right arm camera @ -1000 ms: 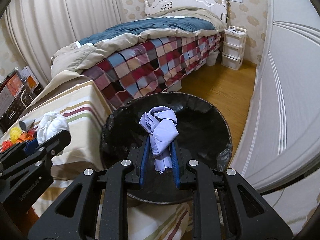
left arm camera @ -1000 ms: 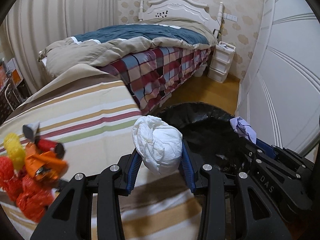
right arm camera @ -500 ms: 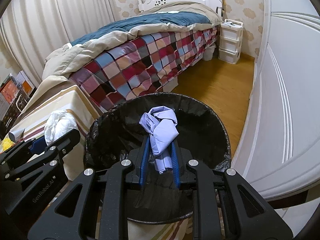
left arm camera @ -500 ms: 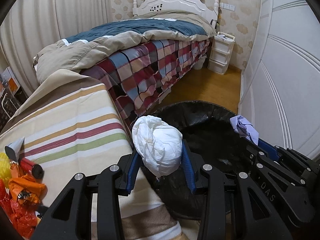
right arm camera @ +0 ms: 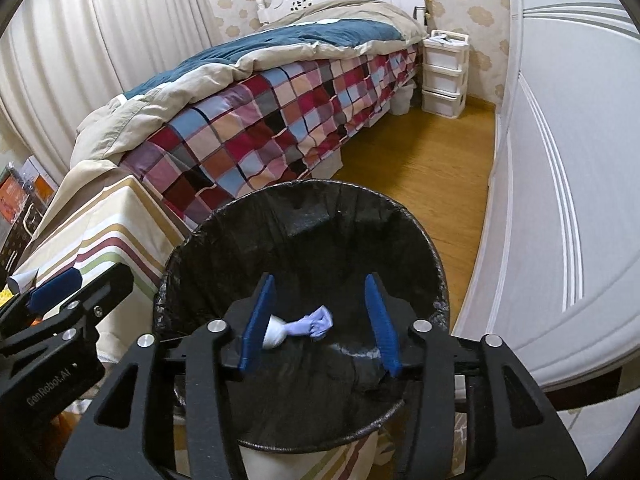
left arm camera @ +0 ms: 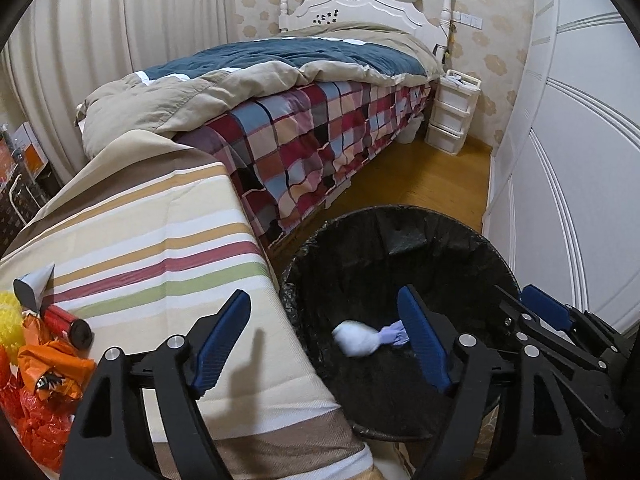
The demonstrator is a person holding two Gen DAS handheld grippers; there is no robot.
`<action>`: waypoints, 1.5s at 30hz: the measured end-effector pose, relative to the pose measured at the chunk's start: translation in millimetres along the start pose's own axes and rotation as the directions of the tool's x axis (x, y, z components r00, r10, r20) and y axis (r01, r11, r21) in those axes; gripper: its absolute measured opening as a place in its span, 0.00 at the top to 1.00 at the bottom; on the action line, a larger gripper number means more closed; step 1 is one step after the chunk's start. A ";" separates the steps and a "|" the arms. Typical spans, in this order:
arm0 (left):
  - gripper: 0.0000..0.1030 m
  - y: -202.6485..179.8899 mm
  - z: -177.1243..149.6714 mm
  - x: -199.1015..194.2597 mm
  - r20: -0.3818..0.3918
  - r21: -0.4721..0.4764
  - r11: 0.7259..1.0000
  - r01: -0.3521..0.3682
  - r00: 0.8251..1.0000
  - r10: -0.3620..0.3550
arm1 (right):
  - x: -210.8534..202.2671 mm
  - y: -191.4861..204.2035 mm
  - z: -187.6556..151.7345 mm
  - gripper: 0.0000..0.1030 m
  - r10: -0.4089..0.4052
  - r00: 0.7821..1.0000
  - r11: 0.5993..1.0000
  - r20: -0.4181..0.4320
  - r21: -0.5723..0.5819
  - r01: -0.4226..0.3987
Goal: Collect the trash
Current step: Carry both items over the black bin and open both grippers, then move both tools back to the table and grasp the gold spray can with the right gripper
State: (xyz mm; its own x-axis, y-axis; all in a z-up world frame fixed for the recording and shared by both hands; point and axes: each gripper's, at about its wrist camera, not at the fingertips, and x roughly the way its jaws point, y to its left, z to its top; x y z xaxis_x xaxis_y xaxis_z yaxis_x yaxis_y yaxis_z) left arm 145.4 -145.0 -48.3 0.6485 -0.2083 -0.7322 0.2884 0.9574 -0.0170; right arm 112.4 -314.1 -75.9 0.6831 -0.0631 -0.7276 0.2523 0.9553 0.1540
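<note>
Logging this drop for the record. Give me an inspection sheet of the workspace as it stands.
Surface: striped cloth over the table beside the bin.
Job's things: black-lined bin; white wad and purple wad inside it, blurred, touching each other.
Clutter: orange wrappers, red tube, yellow piece and grey cone on the cloth.
Grippers: left gripper opening, nothing between its fingers; right gripper opening over the bin, nothing gripped.
Cables: nothing seen.
Surroundings: bed with checked cover, white drawers, wood floor, white wardrobe, curtains.
</note>
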 end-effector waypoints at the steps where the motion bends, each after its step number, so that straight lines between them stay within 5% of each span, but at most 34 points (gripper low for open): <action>1: 0.25 0.7 -0.4 -1.6 0.003 -0.002 1.000 -0.001 1.000 0.001 | -1.2 -0.4 -0.2 0.54 0.000 1.000 1.000 0.001 0.000 0.000; 5: 0.24 4.2 -4.0 -10.6 0.018 0.000 1.000 -0.008 1.000 0.008 | -8.7 2.2 -4.4 0.46 -0.008 1.000 1.000 0.009 -0.003 0.008; 25: 0.24 68.3 -63.0 -82.1 0.046 -0.077 0.991 -0.110 0.992 0.114 | -68.6 59.3 -53.2 0.38 0.070 0.997 0.995 0.023 -0.069 -0.068; 45: 0.24 183.5 -124.4 -138.5 0.021 -0.262 0.926 -0.271 0.958 0.286 | -83.9 173.6 -92.7 0.38 0.192 0.980 0.944 -0.046 -0.263 -0.197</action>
State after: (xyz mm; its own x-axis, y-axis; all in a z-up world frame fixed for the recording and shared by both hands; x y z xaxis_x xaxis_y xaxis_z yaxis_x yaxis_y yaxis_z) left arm 20.9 84.4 -34.7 0.7185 0.0699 -0.6920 -0.0933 0.9956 0.0038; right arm 35.4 -116.2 -50.0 0.6869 0.1346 -0.7142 -0.0766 0.9906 0.1130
